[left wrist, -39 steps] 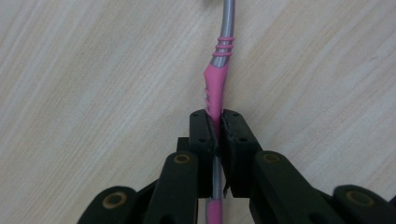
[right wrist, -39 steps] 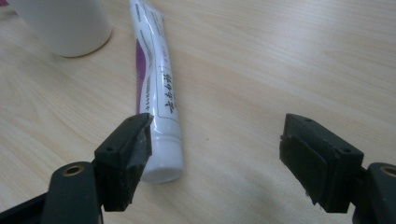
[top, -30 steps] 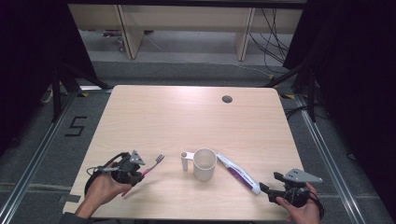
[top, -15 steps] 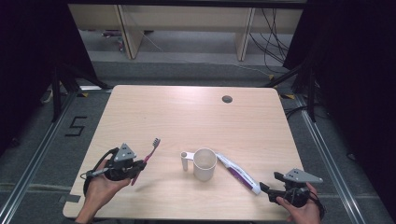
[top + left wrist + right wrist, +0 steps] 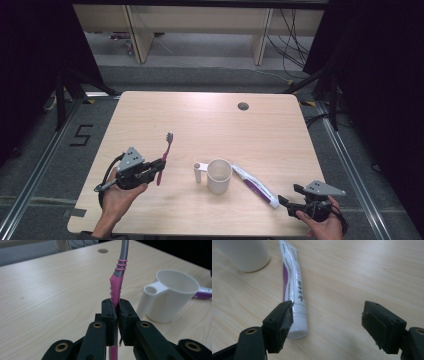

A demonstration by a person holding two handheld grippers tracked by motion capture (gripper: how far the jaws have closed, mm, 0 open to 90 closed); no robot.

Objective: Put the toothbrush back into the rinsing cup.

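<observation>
two claws are at work over the pale wooden tabletop (image 5: 210, 125), and we take them one at a time. the left claw (image 5: 159, 167) has its jaws pressed tight on the pink toothbrush (image 5: 165, 157), pinching it low on the handle (in the left gripper view the pads clamp the pink grip and the grey neck runs up out of the picture). from the high view we see the toothbrush lifted clear of the wood, its dark bristle head pointing toward the far edge, with the handle slanting back toward the person's left hand (image 5: 120, 192). just to its right stands the white cup (image 5: 219, 176), upright and open-mouthed, its small handle turned toward the toothbrush; the two are near but apart. the toothpaste tube (image 5: 255, 186) lies flat on the tabletop, one end by the cup and the capped end toward the near right corner. the right claw (image 5: 285, 201) is spread wide and holds nothing; in the right gripper view its one jaw sits just beside the tube's cap end while the other stands well off over bare wood. a small round grommet (image 5: 243, 106) sits near the far edge.
</observation>
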